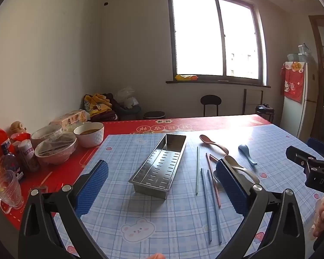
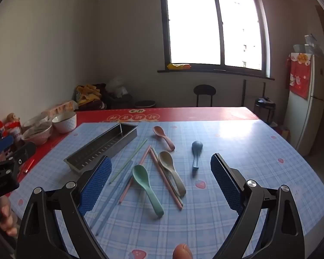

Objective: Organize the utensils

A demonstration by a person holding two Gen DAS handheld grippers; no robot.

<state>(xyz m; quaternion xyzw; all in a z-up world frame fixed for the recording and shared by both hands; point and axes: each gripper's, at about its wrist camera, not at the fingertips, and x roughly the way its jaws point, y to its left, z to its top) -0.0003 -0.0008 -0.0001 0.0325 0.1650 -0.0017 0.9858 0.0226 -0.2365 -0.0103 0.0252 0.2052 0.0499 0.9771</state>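
A long steel utensil tray [image 1: 159, 166] [image 2: 103, 146] with a slotted bottom lies empty on the blue checked mat. To its right lie loose utensils: a pink spoon [image 2: 163, 137], a blue spoon [image 2: 196, 153], a beige spoon [image 2: 171, 170], a green spoon [image 2: 146, 188], and several chopsticks in green [image 1: 197, 168], blue [image 1: 213, 205] and pink [image 2: 165, 177]. My left gripper [image 1: 162, 183] hovers open in front of the tray. My right gripper [image 2: 162, 179] hovers open over the spoons and chopsticks, nothing between its blue pads.
Bowls [image 1: 88, 133], a glass cup [image 1: 7, 191], bottles and snack packets crowd the red tablecloth at the left edge. A red pen [image 2: 28, 165] lies there too. A person's fingers [image 1: 320, 215] show at the frame edges. The mat's right half [image 2: 259, 146] holds nothing.
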